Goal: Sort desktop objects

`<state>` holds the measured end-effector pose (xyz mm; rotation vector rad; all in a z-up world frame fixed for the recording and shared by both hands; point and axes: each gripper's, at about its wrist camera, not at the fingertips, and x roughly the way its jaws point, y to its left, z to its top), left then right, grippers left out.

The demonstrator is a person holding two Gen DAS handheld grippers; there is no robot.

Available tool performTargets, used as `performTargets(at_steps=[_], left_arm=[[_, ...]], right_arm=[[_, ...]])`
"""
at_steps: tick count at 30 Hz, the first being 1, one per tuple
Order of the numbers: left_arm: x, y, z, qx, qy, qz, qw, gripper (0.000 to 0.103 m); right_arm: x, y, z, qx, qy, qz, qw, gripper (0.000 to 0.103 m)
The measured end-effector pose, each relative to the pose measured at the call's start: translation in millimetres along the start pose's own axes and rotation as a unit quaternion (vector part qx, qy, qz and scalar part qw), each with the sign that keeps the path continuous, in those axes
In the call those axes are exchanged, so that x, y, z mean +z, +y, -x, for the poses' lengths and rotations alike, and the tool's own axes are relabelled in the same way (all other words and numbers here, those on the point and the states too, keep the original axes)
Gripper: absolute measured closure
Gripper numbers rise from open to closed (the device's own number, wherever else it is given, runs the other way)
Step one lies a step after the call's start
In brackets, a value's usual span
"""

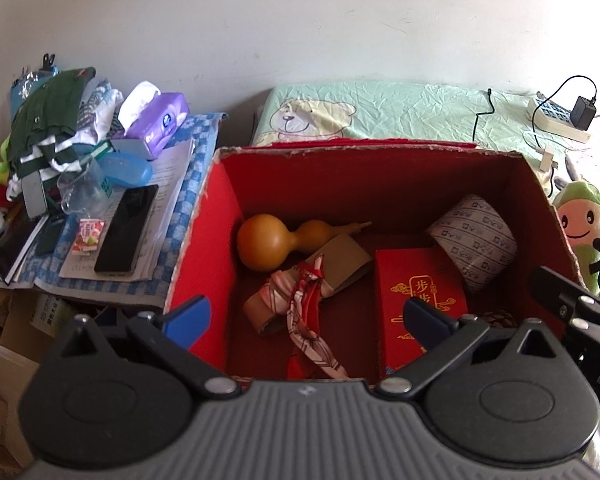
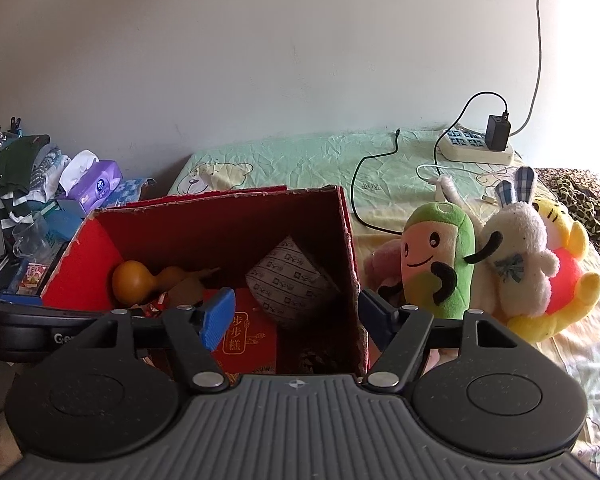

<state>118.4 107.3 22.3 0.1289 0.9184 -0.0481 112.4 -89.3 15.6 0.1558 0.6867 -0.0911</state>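
hovering over the red box (image 1: 204, 240), the left gripper (image 1: 306, 318) has its jaws wide apart and empty; the right gripper (image 2: 296, 314) hangs just beside it at the box's right wall, jaws apart too, straddling that wall with nothing held.

inside, the gourd (image 1: 276, 246) lies on its side in the far left corner. it looks hard, smooth and light, likely to slip or roll, so the narrow waist seems the place to pinch. the scarf (image 1: 308, 312) drapes limp over a brown strap near the middle; any bunched fold would do. the red packet (image 1: 416, 288) lies flat toward the right wall, stiff, best taken by an edge. the paper roll (image 1: 474, 238) leans in the far right corner, soft and crushable.

the plush toys (image 2: 480, 264) sit outside, just beside the right wall, soft and easy anywhere.
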Motion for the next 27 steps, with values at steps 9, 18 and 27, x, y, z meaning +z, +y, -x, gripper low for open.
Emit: performTargets(at_steps=[9,18,27], left_arm=[[1,4,-13,-0.008,0.012,0.008,0.9999,0.000],[3,3,-25,-0.033,0.023,0.003,0.9992,0.001],[5,3,-27,-0.035,0.023,0.002,0.9991,0.001]], right_arm=[[-1,4,-9,0.001,0.014,0.002,1.000,0.032],[-1,2,-13,-0.005,0.016,-0.009,1.000,0.032],[0,3,-15,-0.007,0.016,-0.006,1.000,0.032]])
